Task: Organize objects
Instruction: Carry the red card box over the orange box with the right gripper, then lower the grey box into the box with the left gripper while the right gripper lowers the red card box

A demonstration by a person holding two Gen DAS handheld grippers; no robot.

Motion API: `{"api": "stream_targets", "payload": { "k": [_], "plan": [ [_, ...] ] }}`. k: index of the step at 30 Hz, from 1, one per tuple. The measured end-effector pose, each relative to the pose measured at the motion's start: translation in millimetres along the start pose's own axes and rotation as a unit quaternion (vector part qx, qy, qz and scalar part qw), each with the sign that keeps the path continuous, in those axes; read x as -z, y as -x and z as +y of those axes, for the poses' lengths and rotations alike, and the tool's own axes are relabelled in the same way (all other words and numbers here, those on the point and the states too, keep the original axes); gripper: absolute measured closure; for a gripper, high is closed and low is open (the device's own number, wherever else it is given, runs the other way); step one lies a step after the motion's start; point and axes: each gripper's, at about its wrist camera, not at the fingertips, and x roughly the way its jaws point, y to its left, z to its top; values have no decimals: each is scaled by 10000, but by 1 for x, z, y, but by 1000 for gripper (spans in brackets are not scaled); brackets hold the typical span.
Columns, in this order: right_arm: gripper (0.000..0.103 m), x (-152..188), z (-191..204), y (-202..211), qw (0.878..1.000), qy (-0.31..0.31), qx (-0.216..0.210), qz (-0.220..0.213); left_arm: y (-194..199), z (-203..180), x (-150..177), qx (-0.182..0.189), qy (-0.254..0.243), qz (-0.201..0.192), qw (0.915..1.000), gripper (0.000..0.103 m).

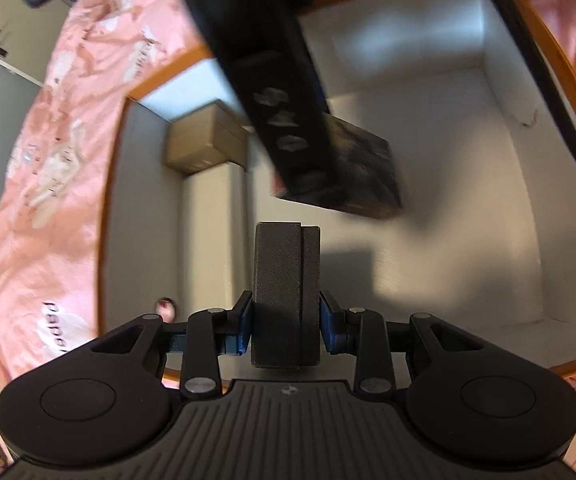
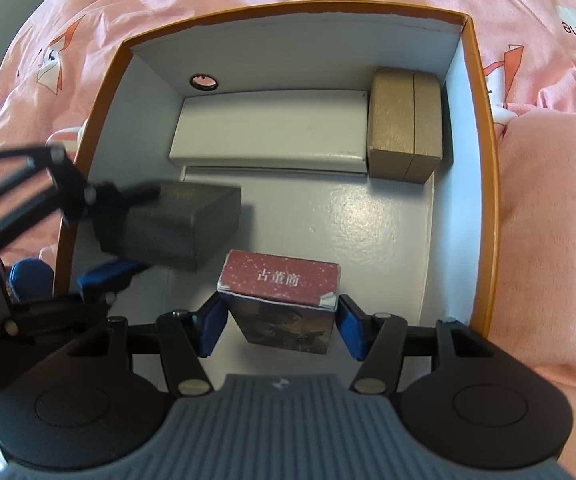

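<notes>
An orange-rimmed box [image 2: 483,160] with a white inside lies on pink bedding. My left gripper [image 1: 286,326] is shut on a dark grey box [image 1: 286,280] and holds it above the box floor; in the right wrist view that grey box [image 2: 176,224] hangs at the left. My right gripper [image 2: 280,320] is shut on a dark picture box with a red top [image 2: 282,280], held over the floor; the left wrist view shows it blurred [image 1: 363,172] under the other gripper.
A long white box [image 2: 272,128] lies along the far wall with a tan box [image 2: 405,120] beside it in the corner. Pink printed bedding [image 2: 547,200] surrounds the orange-rimmed box. A black cable [image 1: 539,64] crosses its right rim.
</notes>
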Motion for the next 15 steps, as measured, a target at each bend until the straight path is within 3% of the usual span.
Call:
{"api": "stream_targets", "payload": {
  "k": [4,8,10,13,15],
  "plan": [
    [42,-2,2,-1,10000,22,51,-8,-6,3,0,303,271,86,9991,65],
    [42,-3,1,-1,10000,29,73,-21,-7,7,1,326,416,6,9986,65],
    [42,-3,1,-1,10000,29,74,-30,-7,9,1,195,370,-25,9991,66],
    [42,-3,1,-1,9999,31,72,-78,-10,4,2,-315,-45,-63,9995,66],
    [42,-5,1,0,9999,14,39,-98,-14,6,1,-336,-11,-21,9994,66]
  ]
}}
